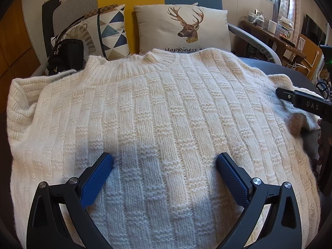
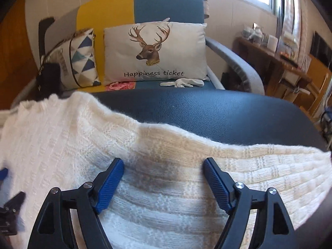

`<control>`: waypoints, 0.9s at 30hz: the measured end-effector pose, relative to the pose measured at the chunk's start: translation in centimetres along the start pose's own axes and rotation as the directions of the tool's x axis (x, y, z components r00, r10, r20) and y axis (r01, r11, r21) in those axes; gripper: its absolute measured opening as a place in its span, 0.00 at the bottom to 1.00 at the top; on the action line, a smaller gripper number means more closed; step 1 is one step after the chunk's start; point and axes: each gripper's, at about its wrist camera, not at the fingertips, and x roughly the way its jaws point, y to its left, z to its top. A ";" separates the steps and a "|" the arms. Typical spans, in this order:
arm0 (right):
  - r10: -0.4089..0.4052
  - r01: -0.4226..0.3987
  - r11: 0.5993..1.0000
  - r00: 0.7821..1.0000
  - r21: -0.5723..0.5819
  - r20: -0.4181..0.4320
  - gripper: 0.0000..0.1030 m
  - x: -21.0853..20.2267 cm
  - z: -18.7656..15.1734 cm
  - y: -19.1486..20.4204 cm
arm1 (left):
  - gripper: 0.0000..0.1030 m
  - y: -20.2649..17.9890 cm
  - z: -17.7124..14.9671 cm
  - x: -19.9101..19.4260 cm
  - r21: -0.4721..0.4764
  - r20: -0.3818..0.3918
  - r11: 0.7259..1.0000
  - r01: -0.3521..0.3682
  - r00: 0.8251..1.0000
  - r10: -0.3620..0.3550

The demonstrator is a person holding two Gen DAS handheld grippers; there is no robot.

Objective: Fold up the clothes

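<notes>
A cream knitted sweater (image 1: 166, 103) lies spread flat on a dark leather surface (image 2: 207, 112), its neckline toward the sofa. My left gripper (image 1: 165, 159) is open just above the lower middle of the sweater's body, with only knit under its blue pads. My right gripper (image 2: 164, 164) is open over the sweater (image 2: 62, 134) near its right edge, where a sleeve part runs off to the right. Nothing is pinched in either one. One black finger (image 1: 290, 96) of the right gripper shows at the right edge of the left wrist view.
Behind the leather surface stands a sofa with a deer cushion (image 2: 153, 51), a triangle-pattern cushion (image 1: 112, 31) and a black bag (image 1: 66, 56). White gloves (image 2: 182, 82) and a pink cloth (image 2: 120, 86) lie on the seat. A wooden side table (image 2: 276, 62) stands at right.
</notes>
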 end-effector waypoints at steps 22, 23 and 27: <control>-0.145 0.149 0.984 0.988 0.094 -0.056 0.83 -4.0 -2.7 -11.0 | 0.99 -0.1 0.0 0.1 0.004 0.002 1.000 -0.009 1.000 0.009; -0.138 0.141 0.985 0.990 0.101 -0.041 0.85 -4.2 -2.9 -11.6 | 0.99 -0.1 0.0 0.2 0.003 0.002 1.000 -0.009 1.000 0.009; -0.206 0.210 0.966 0.978 0.153 -0.043 0.85 -4.2 -2.8 -13.7 | 0.99 -0.1 0.1 0.2 0.004 0.002 1.000 -0.010 1.000 0.010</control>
